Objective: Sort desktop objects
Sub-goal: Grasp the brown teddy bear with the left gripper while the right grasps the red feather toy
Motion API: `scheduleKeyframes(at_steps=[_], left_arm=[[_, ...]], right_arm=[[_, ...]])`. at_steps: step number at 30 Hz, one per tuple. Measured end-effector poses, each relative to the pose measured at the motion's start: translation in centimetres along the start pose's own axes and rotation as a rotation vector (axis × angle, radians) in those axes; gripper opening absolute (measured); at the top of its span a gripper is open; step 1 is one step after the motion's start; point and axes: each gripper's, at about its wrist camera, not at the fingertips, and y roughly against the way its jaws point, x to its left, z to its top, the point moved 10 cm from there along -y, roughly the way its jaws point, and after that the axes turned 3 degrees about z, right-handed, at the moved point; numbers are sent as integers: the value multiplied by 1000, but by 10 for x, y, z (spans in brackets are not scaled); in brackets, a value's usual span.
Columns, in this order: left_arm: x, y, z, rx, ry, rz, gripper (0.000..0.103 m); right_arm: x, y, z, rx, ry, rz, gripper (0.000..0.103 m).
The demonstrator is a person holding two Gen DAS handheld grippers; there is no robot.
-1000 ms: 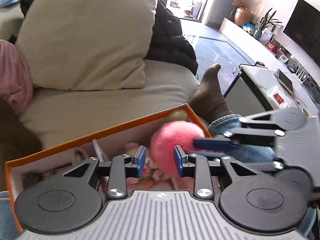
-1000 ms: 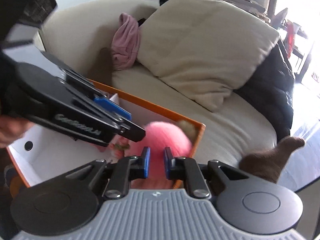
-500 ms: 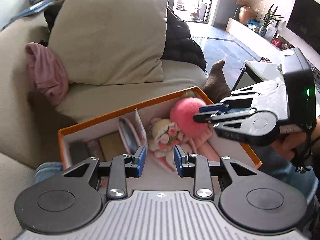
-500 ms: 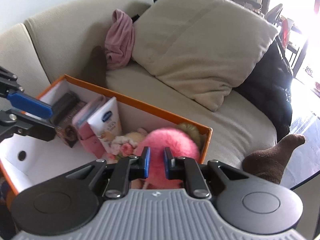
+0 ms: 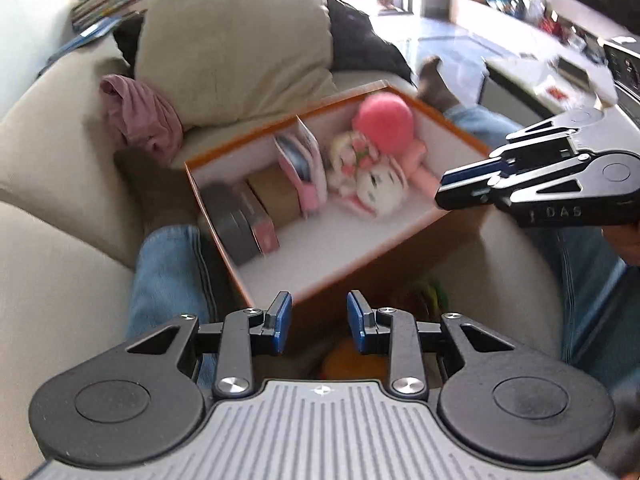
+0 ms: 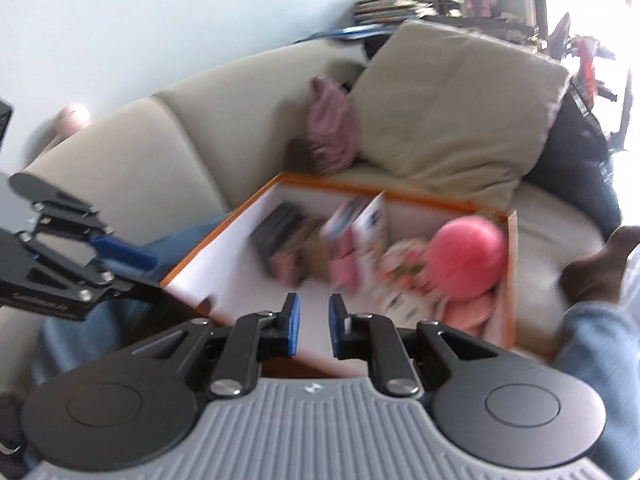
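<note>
**Both grippers hovering empty near the box**

The left gripper (image 5: 315, 322) is standing part open, gripping nothing. The right gripper (image 6: 312, 325) is keeping a narrow gap, also empty. The pink pompom (image 5: 385, 117) is lying in the orange box (image 5: 276, 124), its far corner; neighbouring items are blurring together.

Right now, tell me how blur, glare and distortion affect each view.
Left wrist view: fisheye bends the sofa; motion blur smears the orange box, while the left gripper stays sharp. Right wrist view: blurrier overall, box contents like the pink ball are soft, and window glare whites out the right edge.
</note>
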Motion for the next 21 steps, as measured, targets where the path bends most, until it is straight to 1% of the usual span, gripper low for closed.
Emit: scheduleKeyframes(at_steps=[2, 4, 5, 6, 8, 11, 14, 17, 19, 21], left_arm=[[-8, -2, -14, 11, -31, -11, 37], [-17, -7, -27, 25, -83, -14, 48], [-23, -11, -32, 31, -119, -12, 55], [-27, -14, -39, 35, -153, -10, 55], [-35, -24, -50, 59, -234, 3, 55], [-40, -41, -62, 101, -308, 57, 55], [-45, -54, -72, 122, -392, 90, 56], [-50, -64, -77, 121, -481, 128, 57], [-52, -69, -80, 128, -498, 114, 57], [-51, -75, -82, 139, -488, 94, 57]], right_arm=[[13, -8, -21, 43, 15, 14, 17], [21, -18, -37, 82, 30, 20, 17], [24, -23, -43, 101, 47, 17, 19], [27, -29, -49, 123, 76, 15, 24], [34, -40, -60, 164, 151, -1, 29], [49, -55, -70, 206, 307, -20, 36], [58, -67, -77, 251, 441, -33, 36], [63, -80, -81, 288, 536, -30, 36], [62, -90, -84, 317, 561, -13, 36], [60, -100, -86, 346, 583, -4, 36]])
